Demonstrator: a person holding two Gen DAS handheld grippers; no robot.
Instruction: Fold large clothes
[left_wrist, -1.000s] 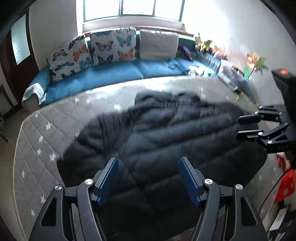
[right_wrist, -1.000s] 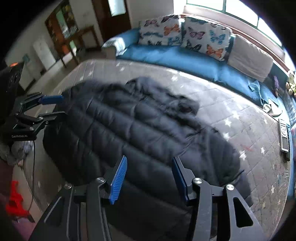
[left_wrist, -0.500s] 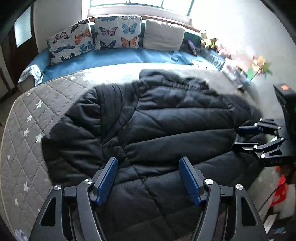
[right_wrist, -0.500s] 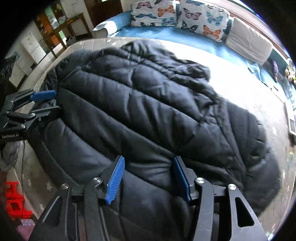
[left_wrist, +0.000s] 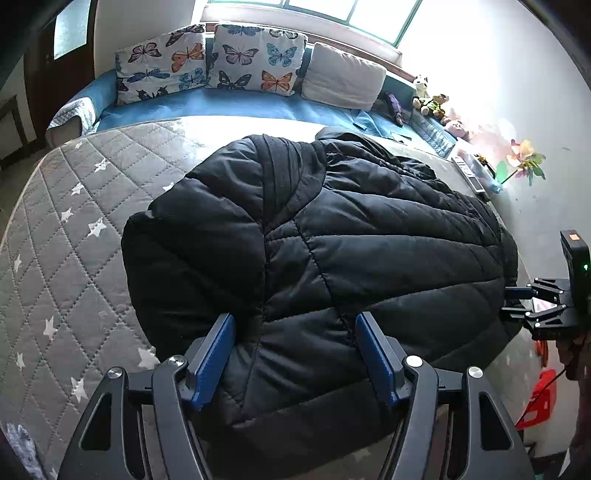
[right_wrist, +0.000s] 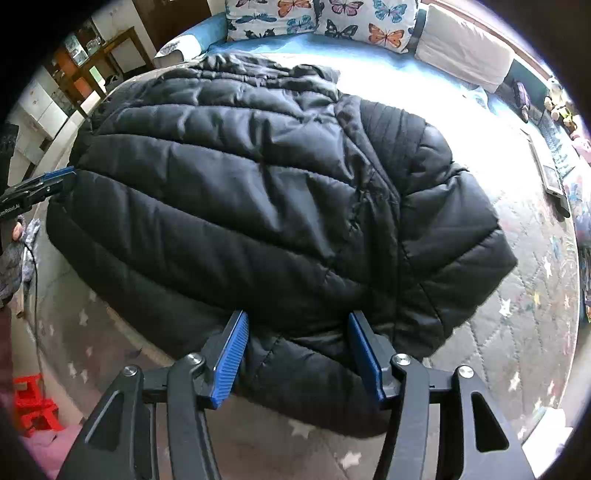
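A black puffer jacket (left_wrist: 369, 240) lies spread flat on a grey quilted mattress (left_wrist: 74, 229) printed with white stars. My left gripper (left_wrist: 293, 325) hovers open just above the jacket's near edge, puffy fabric showing between its blue pads without being pinched. The right wrist view shows the same jacket (right_wrist: 258, 184) from the other side. There my right gripper (right_wrist: 297, 321) hangs over the jacket's near hem, its jaws opening, and the pads do not press the fabric. Each gripper is visible to the other: the right gripper (left_wrist: 517, 302) at the jacket's far right edge, the left gripper (right_wrist: 37, 184) at its left edge.
Butterfly cushions (left_wrist: 207, 66) and a plain cushion (left_wrist: 343, 81) line a blue bench behind the mattress. A remote (left_wrist: 469, 173) and plush toys (left_wrist: 432, 103) sit near the wall. A red stool (right_wrist: 33, 402) and a cable (right_wrist: 35, 295) are on the floor beside the mattress (right_wrist: 517, 332).
Both grippers have come down and closer to the jacket, which now fills each view. The right gripper's jaws stand a little wider than before.
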